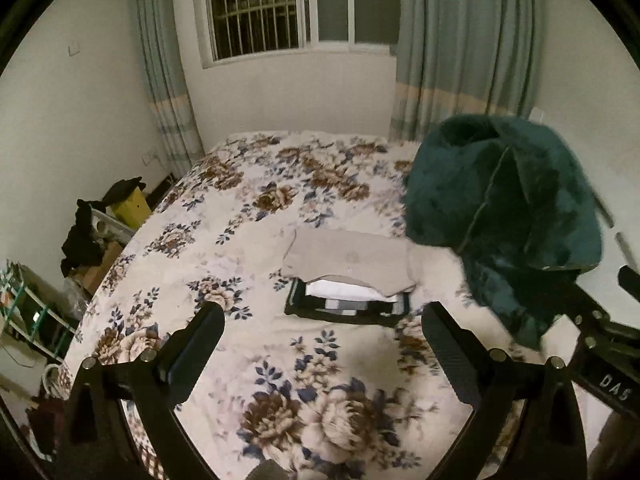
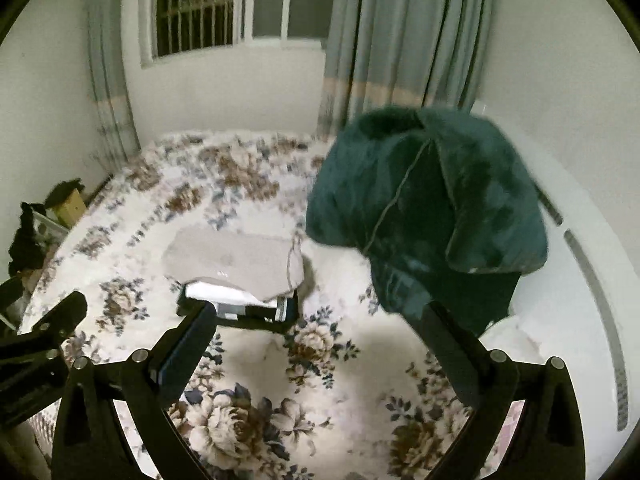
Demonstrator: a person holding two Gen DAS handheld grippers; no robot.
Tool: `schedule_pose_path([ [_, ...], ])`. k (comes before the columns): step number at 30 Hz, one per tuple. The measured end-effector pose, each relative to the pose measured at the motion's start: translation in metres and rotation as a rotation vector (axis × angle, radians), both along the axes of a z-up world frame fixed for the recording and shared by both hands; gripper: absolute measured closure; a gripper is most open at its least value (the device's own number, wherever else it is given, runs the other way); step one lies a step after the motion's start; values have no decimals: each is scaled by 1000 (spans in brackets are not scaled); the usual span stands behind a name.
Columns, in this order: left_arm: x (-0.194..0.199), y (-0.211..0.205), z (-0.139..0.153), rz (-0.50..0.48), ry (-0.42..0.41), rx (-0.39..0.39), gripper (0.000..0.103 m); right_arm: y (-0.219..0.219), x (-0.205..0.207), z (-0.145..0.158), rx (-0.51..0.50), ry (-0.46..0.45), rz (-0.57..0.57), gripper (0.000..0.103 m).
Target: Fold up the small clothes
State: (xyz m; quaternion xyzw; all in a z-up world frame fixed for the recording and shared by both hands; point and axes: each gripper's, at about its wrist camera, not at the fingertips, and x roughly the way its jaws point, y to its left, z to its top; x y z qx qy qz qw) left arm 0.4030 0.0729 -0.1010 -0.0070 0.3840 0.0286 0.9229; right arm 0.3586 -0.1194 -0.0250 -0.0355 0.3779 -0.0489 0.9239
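Note:
A folded beige garment (image 1: 352,258) lies on a small stack of folded clothes (image 1: 348,304) in the middle of the floral bed (image 1: 256,208); it also shows in the right wrist view (image 2: 236,258). A dark green fuzzy garment (image 1: 504,208) is heaped on the bed's right side, also in the right wrist view (image 2: 428,204). My left gripper (image 1: 324,320) is open and empty above the bed, short of the stack. My right gripper (image 2: 320,320) is open and empty, its left finger (image 2: 188,344) near the stack's front corner. The right gripper's body (image 1: 608,344) shows at the left view's right edge.
A window (image 1: 276,4) with curtains (image 1: 464,40) is behind the bed. Dark clothes (image 1: 84,232) and a yellow box (image 1: 130,204) sit on clutter left of the bed. A white headboard (image 2: 580,264) borders the right side. The left gripper's body (image 2: 36,344) is at left.

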Motion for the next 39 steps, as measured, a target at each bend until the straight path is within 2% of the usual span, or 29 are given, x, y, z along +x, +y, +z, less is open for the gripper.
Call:
schedule_pose_path([
  [6, -53, -4, 41, 26, -53, -16, 2, -6, -69, 64, 7, -85, 25, 0],
  [12, -85, -6, 60, 25, -86, -19, 2, -16, -125, 112, 36, -141, 23, 0],
  [21, -112, -8, 74, 48, -127, -3, 2, -21, -168, 139, 47, -181, 43, 0],
  [26, -115, -8, 75, 45, -97, -20, 0, -25, -165, 137, 59, -166, 58, 0],
  [29, -116, -9, 79, 63, -67, -1, 0, -25, -162, 137, 49, -143, 72, 0],
  [33, -118, -11, 83, 82, -60, 11, 0, -26, -157, 138, 57, -105, 73, 0],
  [39, -121, -12, 88, 78, -65, 20, 0, -30, -154, 142, 56, -110, 77, 0],
])
